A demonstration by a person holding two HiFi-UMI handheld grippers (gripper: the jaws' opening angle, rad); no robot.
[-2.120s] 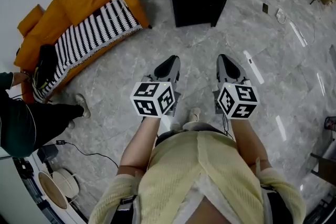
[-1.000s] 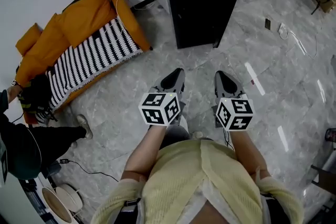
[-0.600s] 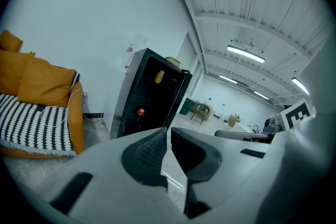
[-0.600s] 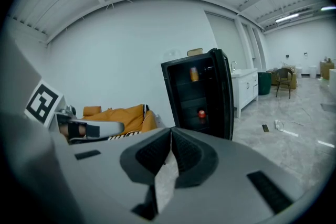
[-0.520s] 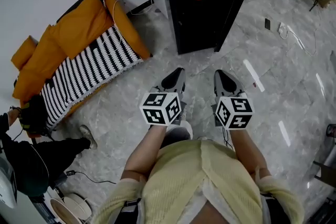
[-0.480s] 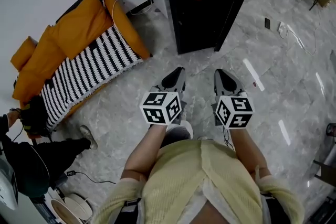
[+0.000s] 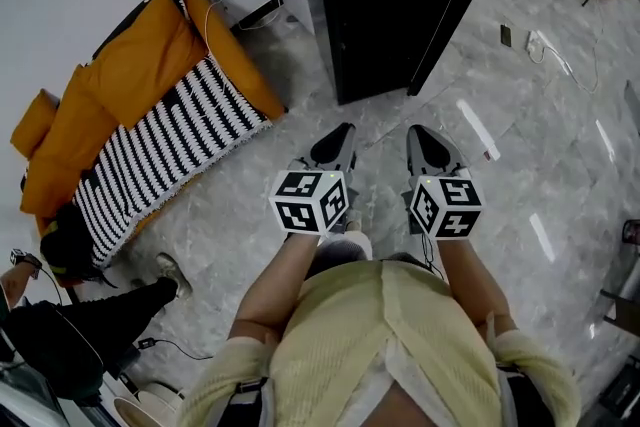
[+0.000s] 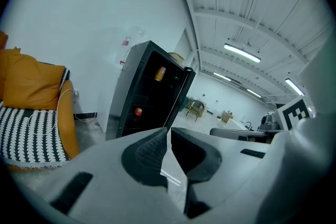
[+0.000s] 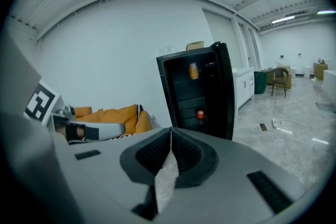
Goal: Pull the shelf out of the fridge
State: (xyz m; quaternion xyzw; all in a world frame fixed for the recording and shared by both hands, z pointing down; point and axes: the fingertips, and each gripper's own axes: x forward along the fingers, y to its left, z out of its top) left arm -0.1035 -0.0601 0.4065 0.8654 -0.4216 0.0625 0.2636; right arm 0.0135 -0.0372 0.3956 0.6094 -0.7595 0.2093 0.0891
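Fridge (image 7: 400,5) nearer than before, left tongs (image 7: 341,133) and right tongs (image 7: 420,134) closed, empty, touching nothing

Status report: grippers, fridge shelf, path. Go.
Left gripper shut, empty; right gripper shut, empty. Fridge ahead, door open, shelves not yet touched. Bare floor between; sofa off left.
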